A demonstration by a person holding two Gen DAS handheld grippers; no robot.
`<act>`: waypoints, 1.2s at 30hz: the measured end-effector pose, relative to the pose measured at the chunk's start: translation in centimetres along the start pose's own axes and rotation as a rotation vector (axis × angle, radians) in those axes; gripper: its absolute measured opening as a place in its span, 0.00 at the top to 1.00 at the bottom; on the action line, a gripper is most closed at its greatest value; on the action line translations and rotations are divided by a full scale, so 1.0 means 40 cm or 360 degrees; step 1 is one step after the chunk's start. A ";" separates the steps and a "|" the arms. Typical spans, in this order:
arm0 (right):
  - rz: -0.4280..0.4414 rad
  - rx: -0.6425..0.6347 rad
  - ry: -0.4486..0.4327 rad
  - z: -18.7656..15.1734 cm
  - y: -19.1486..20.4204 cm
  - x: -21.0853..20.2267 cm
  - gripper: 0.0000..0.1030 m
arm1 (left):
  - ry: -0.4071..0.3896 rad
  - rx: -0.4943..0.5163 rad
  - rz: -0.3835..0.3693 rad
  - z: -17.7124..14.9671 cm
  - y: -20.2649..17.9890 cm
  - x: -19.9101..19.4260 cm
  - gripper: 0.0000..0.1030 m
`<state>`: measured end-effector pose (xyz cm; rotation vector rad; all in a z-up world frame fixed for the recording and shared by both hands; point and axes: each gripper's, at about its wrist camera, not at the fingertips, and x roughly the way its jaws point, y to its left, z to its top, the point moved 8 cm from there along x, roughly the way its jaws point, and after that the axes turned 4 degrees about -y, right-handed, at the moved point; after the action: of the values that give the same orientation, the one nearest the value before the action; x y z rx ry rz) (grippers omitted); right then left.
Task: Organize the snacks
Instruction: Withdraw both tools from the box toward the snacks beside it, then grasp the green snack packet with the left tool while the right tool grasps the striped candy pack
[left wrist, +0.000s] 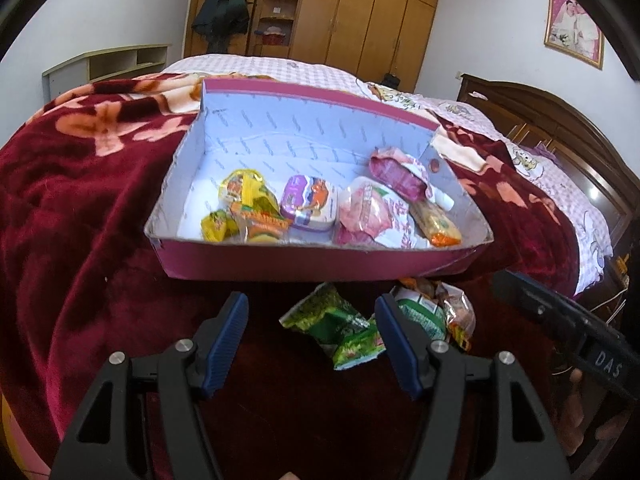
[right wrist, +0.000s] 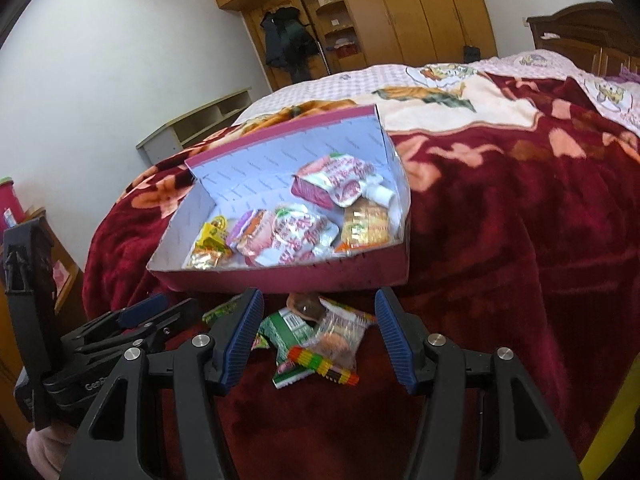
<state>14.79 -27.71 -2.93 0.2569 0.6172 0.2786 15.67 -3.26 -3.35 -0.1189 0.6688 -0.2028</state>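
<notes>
A: Just below the pink box's (left wrist: 280,268) near wall, loose snacks lie on the red blanket (left wrist: 80,208); the green packet (left wrist: 336,326) sits ahead of the left gripper (left wrist: 310,340), jaws parted and empty

B: Right gripper (right wrist: 320,336), also parted and empty, frames the clear cookie packet (right wrist: 338,344), lying slantwise. Packets beneath overlap; their edges are hard to read

A dark red floral blanket (left wrist: 80,200) covers the bed, with a wooden wardrobe (left wrist: 372,12) behind.

A dark red floral plush blanket (left wrist: 80,208) is covering the bed, carrying a magenta cardboard box (left wrist: 280,266) and, nearer, loose snack packets (left wrist: 340,328).
</notes>
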 end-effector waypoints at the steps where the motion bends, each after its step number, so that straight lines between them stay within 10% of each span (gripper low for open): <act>1: -0.0008 0.0006 0.0005 -0.007 -0.006 0.004 0.42 | 0.0011 -0.0003 0.0006 -0.005 -0.002 0.006 0.32; 23: 0.0017 0.0137 0.0075 -0.078 -0.058 0.084 0.42 | 0.0011 -0.0035 0.0076 -0.043 0.003 0.088 0.31; 36: 0.0040 0.0113 0.0031 -0.100 -0.046 0.089 0.60 | 0.0037 -0.0065 0.0038 -0.060 -0.014 0.104 0.34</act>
<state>15.49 -27.64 -8.54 0.3309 0.6440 0.2841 17.28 -4.86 -7.62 -0.1480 0.6973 -0.1676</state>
